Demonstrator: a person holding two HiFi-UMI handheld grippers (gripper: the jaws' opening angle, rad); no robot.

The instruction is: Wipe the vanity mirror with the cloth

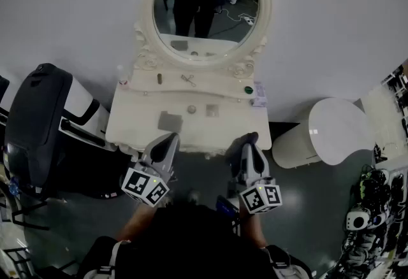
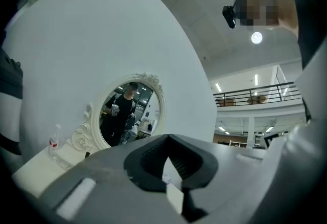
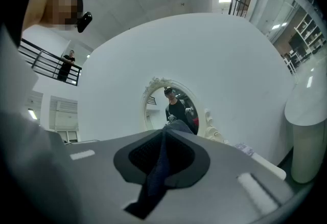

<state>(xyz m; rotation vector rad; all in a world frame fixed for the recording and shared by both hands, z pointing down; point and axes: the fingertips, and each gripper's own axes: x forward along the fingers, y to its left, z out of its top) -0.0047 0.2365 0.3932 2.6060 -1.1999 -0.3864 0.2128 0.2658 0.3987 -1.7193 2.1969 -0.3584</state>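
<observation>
Against the white wall: the vanity mirror (image 1: pixel 205 9), oval in a carved cream frame, stands upright at the back of the vanity table (image 1: pixel 131 125); its glass reflects the person and both grippers.
Right gripper (image 1: pixel 251 138): jaws pressed together on a dark blue cloth (image 3: pixel 156 177), which runs as a narrow fold from the tips back toward the camera (a little pokes out past the tips); the tips are at the table's front edge, well apart from the mirror.
Left gripper (image 1: pixel 171 139): jaws closed tip to tip with nothing between them, also at the front edge, beside the right gripper.
Table top: a grey square (image 1: pixel 170 121) lies flat just beyond the left gripper; a small bottle (image 1: pixel 122 76) stands at the rear left, and a small green round thing (image 1: pixel 248 89) sits at the rear right.
Right of the table: a white stool (image 1: pixel 331 128).
</observation>
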